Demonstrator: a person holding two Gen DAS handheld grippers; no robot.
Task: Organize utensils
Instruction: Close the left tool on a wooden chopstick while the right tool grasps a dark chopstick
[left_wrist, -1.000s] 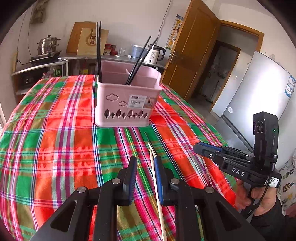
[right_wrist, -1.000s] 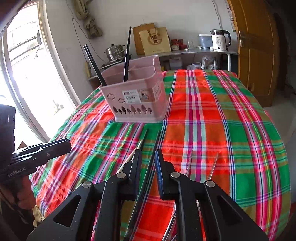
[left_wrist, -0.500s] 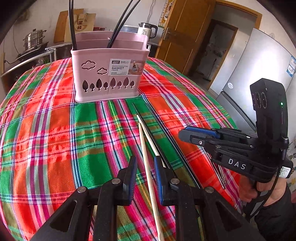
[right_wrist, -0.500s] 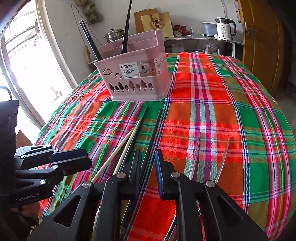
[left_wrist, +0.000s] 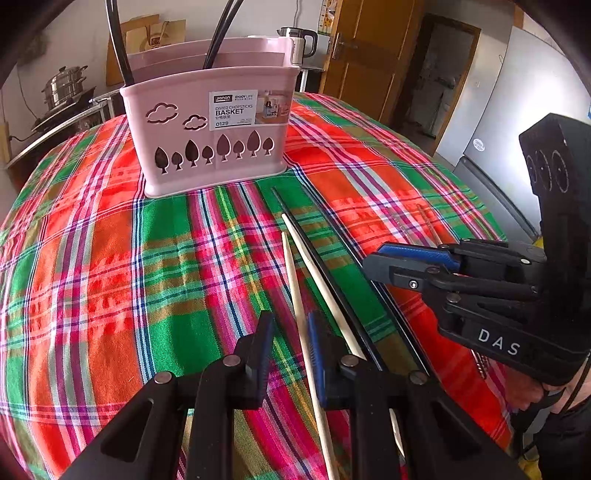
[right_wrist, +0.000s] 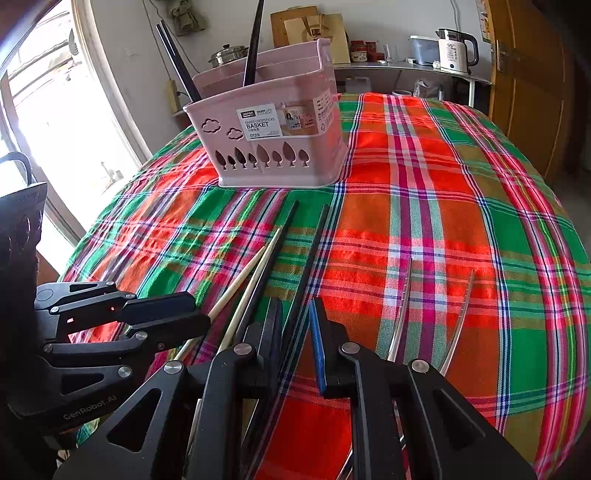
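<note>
Pink basket (left_wrist: 207, 125) already holds a few black chopsticks (right_wrist: 255, 44) — six sticks left on the cloth (right_wrist: 443, 192). My left gripper (left_wrist: 290, 343) straddles a pale stick (left_wrist: 295, 295), my right gripper (right_wrist: 295, 332) a black one (right_wrist: 314, 251), jaws narrow, neither clamped yet.

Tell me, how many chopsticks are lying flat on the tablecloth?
6: two pale wooden on the left, two black in the middle, two metal on the right. Their near ends are hidden.
</note>
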